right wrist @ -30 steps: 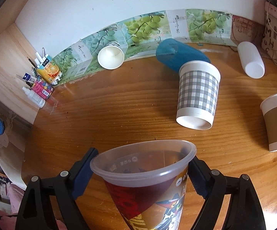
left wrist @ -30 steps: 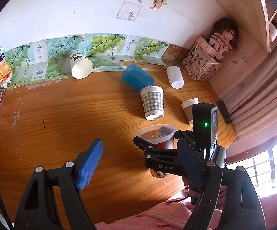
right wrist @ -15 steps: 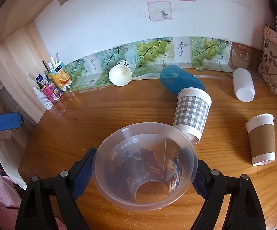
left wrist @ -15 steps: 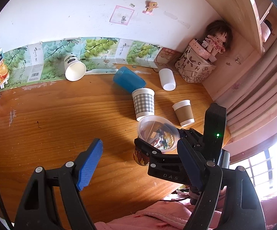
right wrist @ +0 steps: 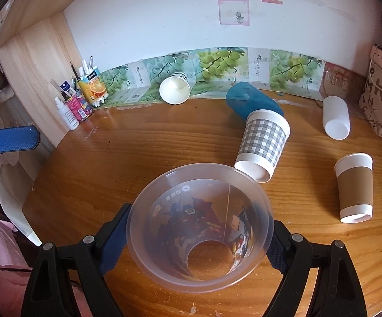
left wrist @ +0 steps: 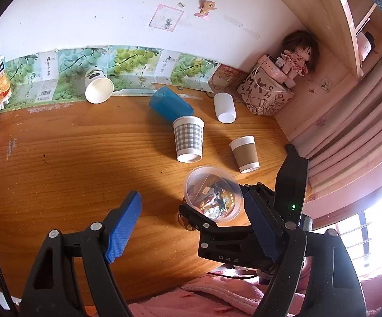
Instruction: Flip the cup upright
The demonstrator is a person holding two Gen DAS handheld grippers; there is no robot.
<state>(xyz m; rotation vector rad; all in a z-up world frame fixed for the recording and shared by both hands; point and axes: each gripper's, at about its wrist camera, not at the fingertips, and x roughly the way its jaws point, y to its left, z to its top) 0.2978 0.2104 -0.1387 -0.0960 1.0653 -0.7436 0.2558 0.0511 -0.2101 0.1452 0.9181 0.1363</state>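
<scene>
A clear plastic cup with a printed red wrap (right wrist: 200,237) sits between the blue pads of my right gripper (right wrist: 191,245), mouth up, standing near the front edge of the wooden desk (right wrist: 138,158). The jaws are shut on its sides. In the left wrist view the same cup (left wrist: 213,198) and the right gripper (left wrist: 217,227) show at lower right. My left gripper (left wrist: 191,224) is open and empty, hovering above the desk's front edge to the left of the cup.
A checked paper cup (right wrist: 263,145) and a brown-sleeved cup (right wrist: 354,187) stand upside down. A blue cup (right wrist: 251,103), a white cup (right wrist: 335,120) and a paper cup (right wrist: 175,91) lie on their sides. Bottles (right wrist: 80,103) stand at back left, a patterned bag (left wrist: 266,95) at back right.
The right gripper has tipped back so the camera looks down into the cup, and the cup stands lower on the desk. The left gripper has risen and pulled back.
</scene>
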